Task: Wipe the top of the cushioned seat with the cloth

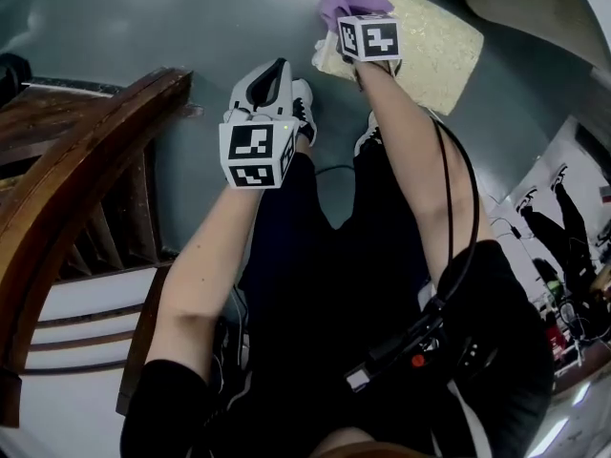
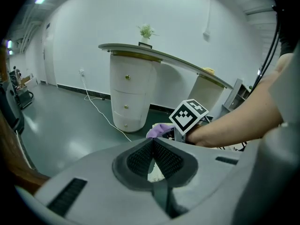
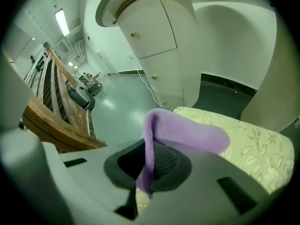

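Cloth of soft purple fleece sits pinched between my right gripper's fingers, at a corner of the cream, leaf-patterned cushioned seat. My left gripper hangs short of that seat, fingers pressed together on nothing.

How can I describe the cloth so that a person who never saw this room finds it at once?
Look for the pale yellow cushioned seat with a leaf pattern on the grey-green floor, near the white rounded cabinet. At its edge the right gripper pinches the cloth. It is the only purple, fluffy thing there.
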Demonstrator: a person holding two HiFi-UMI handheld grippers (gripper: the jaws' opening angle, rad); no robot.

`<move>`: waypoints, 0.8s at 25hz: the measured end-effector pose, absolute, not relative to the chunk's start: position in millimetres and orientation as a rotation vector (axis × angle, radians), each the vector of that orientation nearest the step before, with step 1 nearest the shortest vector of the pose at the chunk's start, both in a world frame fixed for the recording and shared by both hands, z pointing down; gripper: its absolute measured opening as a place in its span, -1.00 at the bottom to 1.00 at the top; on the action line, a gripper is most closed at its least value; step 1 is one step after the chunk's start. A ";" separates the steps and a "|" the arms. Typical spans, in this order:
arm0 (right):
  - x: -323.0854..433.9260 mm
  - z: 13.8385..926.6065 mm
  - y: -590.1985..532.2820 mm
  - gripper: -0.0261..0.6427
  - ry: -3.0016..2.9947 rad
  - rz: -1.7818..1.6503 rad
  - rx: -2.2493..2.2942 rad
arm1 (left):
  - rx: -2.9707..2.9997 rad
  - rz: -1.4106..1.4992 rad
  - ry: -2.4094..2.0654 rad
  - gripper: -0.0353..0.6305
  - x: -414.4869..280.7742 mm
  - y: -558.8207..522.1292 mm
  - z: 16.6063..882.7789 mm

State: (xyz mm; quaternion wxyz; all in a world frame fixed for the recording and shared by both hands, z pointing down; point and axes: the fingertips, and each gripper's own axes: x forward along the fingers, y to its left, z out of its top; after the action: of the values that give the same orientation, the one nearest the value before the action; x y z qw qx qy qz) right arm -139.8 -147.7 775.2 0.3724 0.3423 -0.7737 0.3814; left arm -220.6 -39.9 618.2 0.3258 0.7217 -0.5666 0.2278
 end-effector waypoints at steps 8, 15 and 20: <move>-116.7 768.4 -148.2 -0.86 -2.021 1.057 0.884 | 1.910 0.610 -1.474 -0.88 -185.4 -40.3 616.2; -61.0 766.9 -146.4 -0.86 -1.998 1.112 0.928 | 1.918 0.635 -1.458 -0.88 -144.2 -36.8 612.3; -11.4 768.3 -140.8 -0.86 -1.968 1.192 0.998 | 1.948 0.646 -1.440 -0.88 -113.1 -43.7 606.4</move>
State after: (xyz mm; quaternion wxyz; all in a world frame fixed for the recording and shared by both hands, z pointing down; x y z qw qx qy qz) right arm -11.4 -140.8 768.3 0.3114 0.3780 -0.7457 0.4517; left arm -113.1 -43.7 606.4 0.3120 0.7382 -0.5457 0.2448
